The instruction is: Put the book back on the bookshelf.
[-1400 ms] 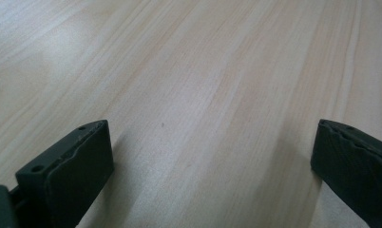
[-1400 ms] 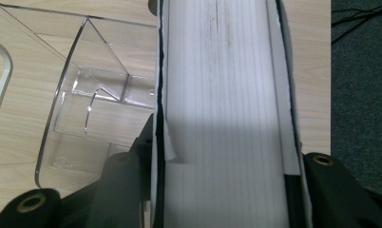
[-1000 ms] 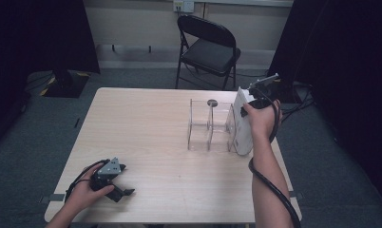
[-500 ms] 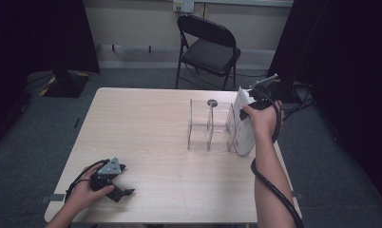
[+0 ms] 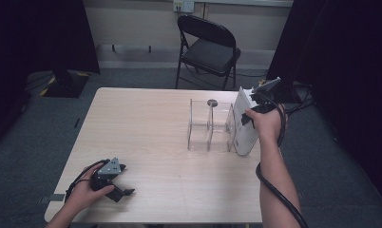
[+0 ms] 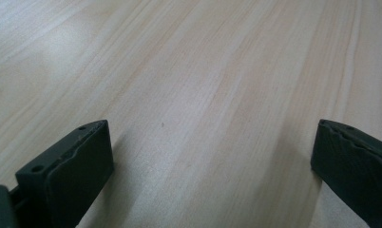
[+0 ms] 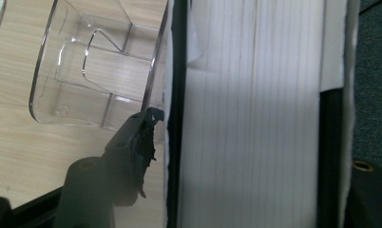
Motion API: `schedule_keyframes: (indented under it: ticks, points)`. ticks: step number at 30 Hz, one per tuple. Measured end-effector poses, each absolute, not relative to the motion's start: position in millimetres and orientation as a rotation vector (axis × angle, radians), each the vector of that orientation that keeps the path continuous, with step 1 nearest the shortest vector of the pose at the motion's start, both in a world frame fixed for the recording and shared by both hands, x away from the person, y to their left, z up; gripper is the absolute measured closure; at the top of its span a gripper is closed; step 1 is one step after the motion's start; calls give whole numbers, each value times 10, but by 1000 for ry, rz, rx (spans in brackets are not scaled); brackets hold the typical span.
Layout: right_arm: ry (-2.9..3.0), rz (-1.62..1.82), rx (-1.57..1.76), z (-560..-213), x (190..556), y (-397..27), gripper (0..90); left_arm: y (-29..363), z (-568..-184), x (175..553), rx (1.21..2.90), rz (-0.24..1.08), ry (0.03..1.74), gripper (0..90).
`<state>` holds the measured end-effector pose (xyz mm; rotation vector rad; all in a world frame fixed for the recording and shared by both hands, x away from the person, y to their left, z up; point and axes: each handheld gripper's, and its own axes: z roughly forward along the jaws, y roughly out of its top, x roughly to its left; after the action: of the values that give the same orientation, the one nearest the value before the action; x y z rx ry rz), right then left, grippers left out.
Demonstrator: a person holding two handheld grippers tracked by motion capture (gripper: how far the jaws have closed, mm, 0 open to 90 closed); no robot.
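With the right gripper (image 5: 250,115) having just been opening its jaws around the white book (image 5: 245,126), which stands on edge just beside the clear organizer (image 5: 211,127), the loosened book could tip away from the organizer, while the left gripper (image 5: 125,179) rests wide open and empty

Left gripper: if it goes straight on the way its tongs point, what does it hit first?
Probably the table. In the left gripper view the open tongs of the left gripper look down along bare wood with nothing between or ahead of them. In the high view it rests low near the front left corner, far from the clear organizer.
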<state>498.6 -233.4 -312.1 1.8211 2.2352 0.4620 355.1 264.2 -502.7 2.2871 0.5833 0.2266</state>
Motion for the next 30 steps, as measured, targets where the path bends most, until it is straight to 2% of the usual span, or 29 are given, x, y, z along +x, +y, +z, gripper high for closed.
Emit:
schedule_keyframes:
  ticks: [30]
  points:
    - [2307,447,1808,-3180,4868,-2370,325,2641,-5028,3551,2287,226,583,0]
